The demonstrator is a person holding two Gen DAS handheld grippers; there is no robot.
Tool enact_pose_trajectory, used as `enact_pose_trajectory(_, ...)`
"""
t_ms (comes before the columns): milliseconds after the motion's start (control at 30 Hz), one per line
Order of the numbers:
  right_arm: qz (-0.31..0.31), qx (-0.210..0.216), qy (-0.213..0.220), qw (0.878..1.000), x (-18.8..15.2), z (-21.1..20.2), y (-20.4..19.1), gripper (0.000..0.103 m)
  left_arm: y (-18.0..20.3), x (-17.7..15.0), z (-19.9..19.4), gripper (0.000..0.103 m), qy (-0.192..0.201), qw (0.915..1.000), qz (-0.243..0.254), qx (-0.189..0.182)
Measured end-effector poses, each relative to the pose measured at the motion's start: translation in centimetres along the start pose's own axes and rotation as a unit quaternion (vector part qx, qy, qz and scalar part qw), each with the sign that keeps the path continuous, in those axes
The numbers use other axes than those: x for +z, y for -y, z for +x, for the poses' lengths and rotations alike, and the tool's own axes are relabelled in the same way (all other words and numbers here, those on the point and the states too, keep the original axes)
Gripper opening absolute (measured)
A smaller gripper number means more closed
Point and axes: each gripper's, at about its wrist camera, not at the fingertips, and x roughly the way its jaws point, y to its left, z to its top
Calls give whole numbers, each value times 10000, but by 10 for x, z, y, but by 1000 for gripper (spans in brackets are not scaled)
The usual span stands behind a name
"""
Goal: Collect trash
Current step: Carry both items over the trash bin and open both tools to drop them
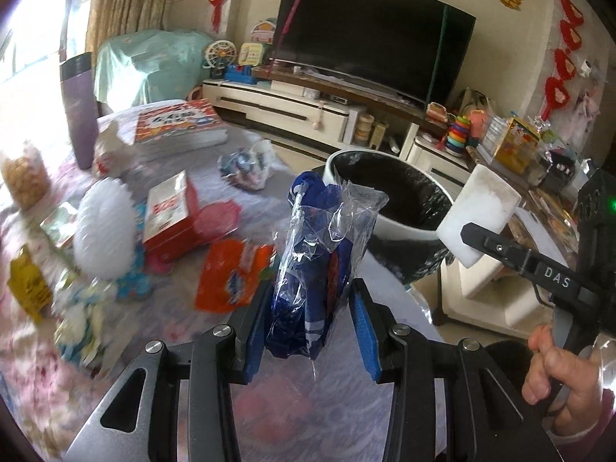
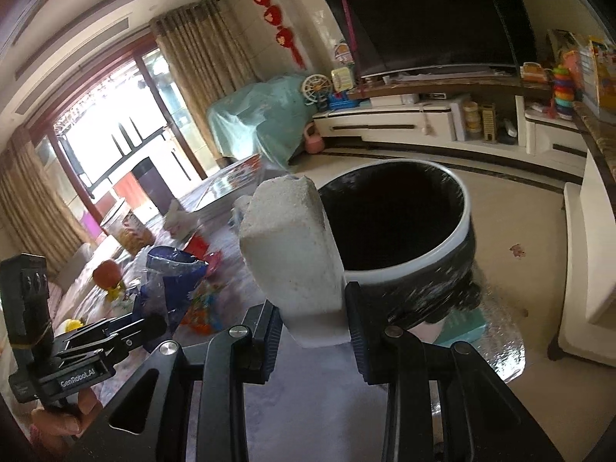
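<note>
Beside the black bin, the left claw grips a blue plastic wrapper; the right claw grips a white foam block.

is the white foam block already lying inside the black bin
No, the white foam block sits clamped in the right gripper, held beside the black white-rimmed bin, not inside it.
</note>
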Motion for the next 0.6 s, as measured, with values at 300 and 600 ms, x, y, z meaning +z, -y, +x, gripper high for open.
enact_pose_trajectory(300,159,-114,1,9998,22,9,24,32,18,26,34,40,-50,9998,170,-56)
enact_pose_trajectory(600,341,-156,-191,9991,50,34,50,32,32,59,75,41,-152,9993,294,-181)
